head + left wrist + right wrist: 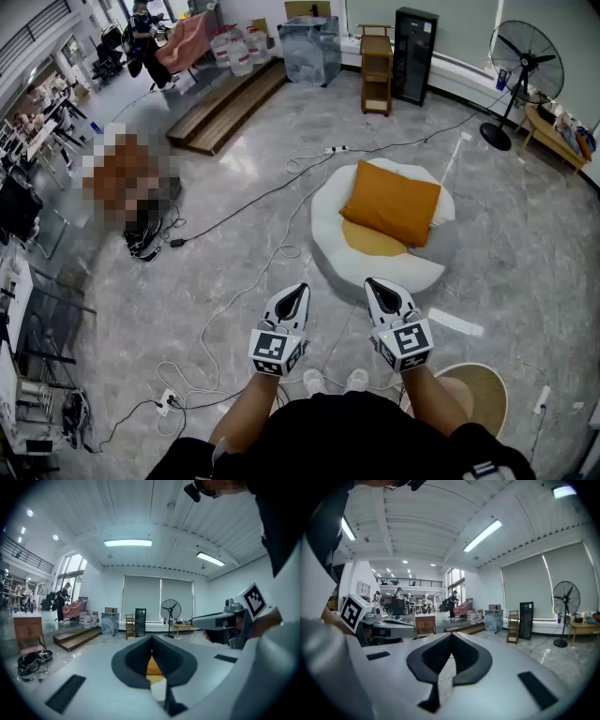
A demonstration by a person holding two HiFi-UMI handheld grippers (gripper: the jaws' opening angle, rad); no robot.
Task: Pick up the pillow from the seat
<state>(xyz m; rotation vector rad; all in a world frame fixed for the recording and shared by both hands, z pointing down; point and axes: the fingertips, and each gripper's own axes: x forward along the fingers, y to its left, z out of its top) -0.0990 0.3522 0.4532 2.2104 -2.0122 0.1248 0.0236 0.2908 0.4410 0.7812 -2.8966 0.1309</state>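
My left tongs (298,292) and right tongs (377,287) are both pressed together, holding nothing, short of the orange pillow (391,202) lying on the white seat (328,225).

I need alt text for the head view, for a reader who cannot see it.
An orange pillow lies on a round white seat on a grey floor. Nearer the camera are the left gripper and the right gripper, both shut.

No words, brands or numbers can be read; only wordless square markers (270,346) are shown on the left gripper (300,289) and right gripper (372,283).
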